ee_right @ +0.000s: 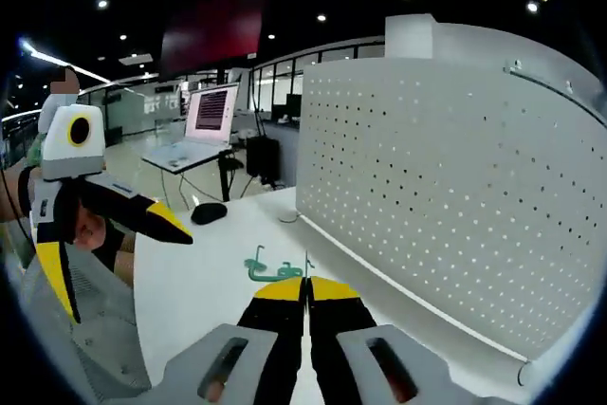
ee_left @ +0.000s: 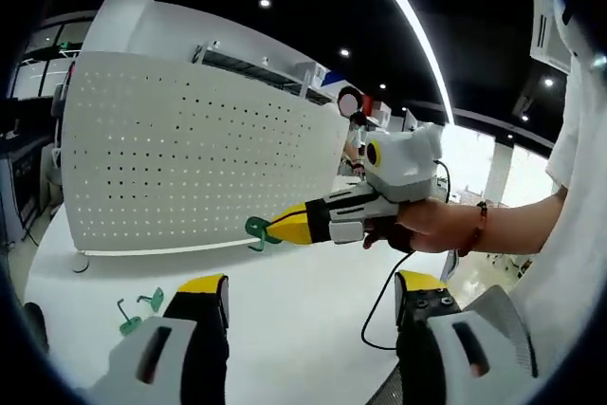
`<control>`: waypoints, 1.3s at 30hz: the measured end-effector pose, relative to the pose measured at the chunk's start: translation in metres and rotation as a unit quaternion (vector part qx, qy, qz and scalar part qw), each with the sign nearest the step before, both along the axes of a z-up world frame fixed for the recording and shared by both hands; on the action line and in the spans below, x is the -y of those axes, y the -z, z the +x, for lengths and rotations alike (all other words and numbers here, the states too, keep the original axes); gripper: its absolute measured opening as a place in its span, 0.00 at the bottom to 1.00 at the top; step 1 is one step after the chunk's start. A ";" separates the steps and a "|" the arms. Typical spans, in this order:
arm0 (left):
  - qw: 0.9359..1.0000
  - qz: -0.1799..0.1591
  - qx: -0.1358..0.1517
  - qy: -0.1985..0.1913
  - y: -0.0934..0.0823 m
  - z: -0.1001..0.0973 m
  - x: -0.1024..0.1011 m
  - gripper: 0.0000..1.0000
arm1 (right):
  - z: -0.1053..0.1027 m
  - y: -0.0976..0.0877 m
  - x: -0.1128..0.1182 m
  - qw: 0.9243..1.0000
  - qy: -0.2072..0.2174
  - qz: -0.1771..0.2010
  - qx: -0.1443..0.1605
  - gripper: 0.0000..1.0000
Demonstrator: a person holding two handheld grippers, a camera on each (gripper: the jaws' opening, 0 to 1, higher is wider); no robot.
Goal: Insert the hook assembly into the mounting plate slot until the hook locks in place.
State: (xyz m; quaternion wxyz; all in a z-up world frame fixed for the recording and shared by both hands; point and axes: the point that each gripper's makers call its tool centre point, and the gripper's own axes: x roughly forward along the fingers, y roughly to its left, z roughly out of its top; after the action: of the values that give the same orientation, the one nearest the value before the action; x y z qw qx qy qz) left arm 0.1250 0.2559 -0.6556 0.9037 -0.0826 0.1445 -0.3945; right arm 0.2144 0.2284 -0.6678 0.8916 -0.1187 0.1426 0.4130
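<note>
A white pegboard mounting plate (ee_left: 190,163) stands upright on the white table (ee_left: 294,301). In the left gripper view, my right gripper (ee_left: 283,225) comes in from the right in a person's hand, shut on a green hook (ee_left: 256,230) just in front of the plate's lower edge. Two more green hooks (ee_left: 138,311) lie on the table at the lower left. My left gripper (ee_left: 311,289) is open and holds nothing. In the right gripper view, the shut right gripper (ee_right: 305,284) points along the plate (ee_right: 455,196), with the green hook (ee_right: 266,267) at its tips. The open left gripper (ee_right: 123,272) hovers at the left.
A black cable (ee_left: 379,303) trails over the table near the front edge. A laptop (ee_right: 210,116) stands on a desk beyond the table, and a dark mouse (ee_right: 209,212) lies on the table's far end. The plate has a small foot (ee_left: 81,263) at its corner.
</note>
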 end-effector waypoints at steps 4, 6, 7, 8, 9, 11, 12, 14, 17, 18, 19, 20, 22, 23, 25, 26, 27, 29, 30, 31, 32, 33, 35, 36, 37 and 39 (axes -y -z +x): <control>1.000 -0.013 0.003 -0.001 -0.005 0.001 0.005 0.68 | -0.004 -0.009 -0.002 1.000 0.002 0.010 0.010 0.00; 1.000 -0.017 -0.005 -0.002 -0.006 0.003 0.007 0.64 | -0.006 -0.015 -0.003 1.000 0.003 0.017 0.013 0.00; 1.000 -0.020 -0.005 -0.004 -0.007 0.003 0.007 0.63 | -0.007 -0.017 -0.003 1.000 0.002 0.017 0.019 0.00; 1.000 -0.025 -0.004 -0.009 -0.008 0.005 0.007 0.62 | -0.008 -0.019 -0.002 1.000 0.003 0.017 0.019 0.00; 0.999 -0.031 -0.001 -0.013 -0.011 0.006 0.007 0.61 | -0.008 -0.022 -0.002 1.000 0.005 0.023 0.020 0.00; 0.999 -0.043 -0.002 -0.019 -0.016 0.009 0.006 0.58 | -0.009 -0.028 -0.002 0.999 0.008 0.033 0.026 0.00; 0.999 -0.049 -0.004 -0.022 -0.017 0.010 0.006 0.57 | -0.009 -0.031 -0.002 0.999 0.010 0.036 0.029 0.00; 0.998 -0.062 -0.012 -0.026 -0.019 0.013 0.005 0.54 | -0.011 -0.039 -0.003 0.998 0.009 0.045 0.038 0.00; 0.996 -0.081 -0.015 -0.029 -0.024 0.015 0.006 0.51 | -0.015 -0.047 -0.006 0.997 0.002 0.052 0.052 0.00; 0.996 -0.085 -0.014 -0.031 -0.025 0.015 0.006 0.51 | -0.016 -0.050 -0.007 0.997 0.000 0.050 0.057 0.00; 0.995 -0.092 -0.015 -0.033 -0.027 0.016 0.006 0.51 | -0.017 -0.051 -0.007 0.997 -0.001 0.050 0.059 0.00; 0.994 -0.098 -0.017 -0.035 -0.028 0.016 0.005 0.51 | -0.017 -0.053 -0.007 0.997 0.000 0.052 0.058 0.00; 0.992 -0.120 -0.015 -0.043 -0.033 0.018 0.002 0.48 | -0.017 -0.058 -0.007 0.996 0.001 0.061 0.063 0.00; 0.991 -0.125 -0.015 -0.044 -0.034 0.018 0.002 0.47 | -0.017 -0.059 -0.008 0.996 0.001 0.063 0.064 0.00; 0.987 -0.149 -0.023 -0.052 -0.037 0.019 -0.002 0.44 | -0.018 -0.061 -0.009 0.996 0.000 0.064 0.065 0.00; 0.986 -0.155 -0.022 -0.055 -0.039 0.020 -0.004 0.43 | -0.019 -0.063 -0.009 0.996 -0.001 0.065 0.069 0.00; 0.985 -0.160 -0.020 -0.057 -0.041 0.021 -0.005 0.43 | -0.020 -0.065 -0.010 0.995 -0.001 0.069 0.069 0.00; 0.982 -0.174 -0.021 -0.069 -0.044 0.024 -0.009 0.42 | -0.021 -0.069 -0.011 0.994 -0.003 0.076 0.074 0.00; 0.980 -0.185 -0.020 -0.075 -0.047 0.026 -0.011 0.41 | -0.021 -0.071 -0.012 0.994 -0.004 0.078 0.077 0.00; 0.978 -0.193 -0.022 -0.078 -0.048 0.027 -0.013 0.39 | -0.022 -0.073 -0.013 0.994 -0.007 0.080 0.078 0.00; 0.976 -0.201 -0.025 -0.079 -0.050 0.027 -0.013 0.37 | -0.023 -0.074 -0.013 0.993 -0.010 0.082 0.082 0.00; 0.975 -0.204 -0.025 -0.079 -0.051 0.028 -0.014 0.35 | -0.025 -0.077 -0.015 0.992 -0.015 0.089 0.089 0.00; 0.973 -0.214 -0.027 -0.082 -0.053 0.029 -0.014 0.32 | -0.027 -0.079 -0.017 0.991 -0.018 0.093 0.091 0.00; 0.972 -0.220 -0.028 -0.083 -0.054 0.030 -0.014 0.29 | -0.027 -0.080 -0.018 0.991 -0.020 0.093 0.092 0.00; 0.969 -0.232 -0.029 -0.085 -0.056 0.030 -0.015 0.27 | -0.028 -0.081 -0.019 0.991 -0.022 0.094 0.096 0.00; 0.960 -0.265 -0.034 -0.089 -0.062 0.032 -0.017 0.26 | -0.029 -0.081 -0.020 0.991 -0.024 0.095 0.095 0.00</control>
State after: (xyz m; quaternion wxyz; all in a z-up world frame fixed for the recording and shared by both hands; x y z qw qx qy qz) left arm 0.1572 0.2725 -0.5934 0.8758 -0.3445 0.0573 -0.3332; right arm 0.1852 0.2486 -0.5867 0.8983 -0.0754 0.0148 0.4326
